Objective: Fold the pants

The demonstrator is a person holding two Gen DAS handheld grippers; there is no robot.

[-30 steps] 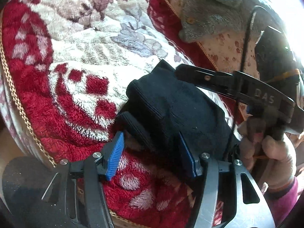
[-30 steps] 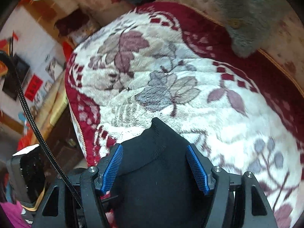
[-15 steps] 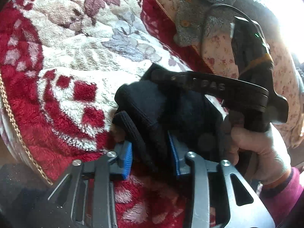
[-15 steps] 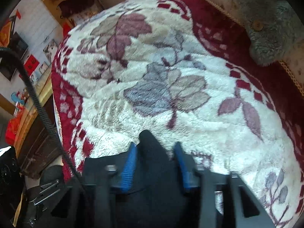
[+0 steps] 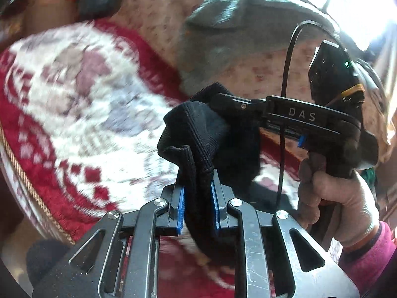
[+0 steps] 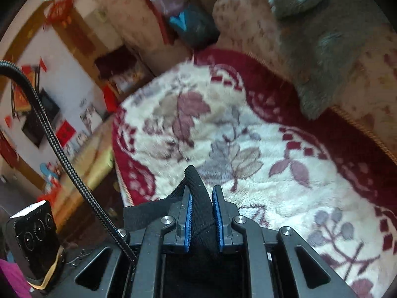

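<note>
Your left gripper (image 5: 197,196) has its jaws closing on a bunched ribbed edge of the black pants (image 5: 198,134), and the blue pads already press the cloth from both sides. Your right gripper (image 6: 201,213) is in the same condition: jaws closing, a narrow fold of the same ribbed edge pinched between its pads and poking out beyond them.

In the left wrist view the right gripper (image 5: 223,101) comes in from the right, gripping the far upper corner of the bundle, with the hand (image 5: 335,193) and a pink sleeve (image 5: 369,255) behind it. The pants hang in a dark clump between the two grips, clear of the red and white floral blanket (image 6: 248,129), which spreads far and to the left.

The held edge runs near to far across the left wrist view, the left grip at its near end and the right grip at its far end. Both hands sit close together, so the edge is slack. My judgement: the next move calls for drawing the grips apart along that line.

No container is involved. A grey garment (image 6: 322,49) lies at the far right, well apart from the pants.
</note>
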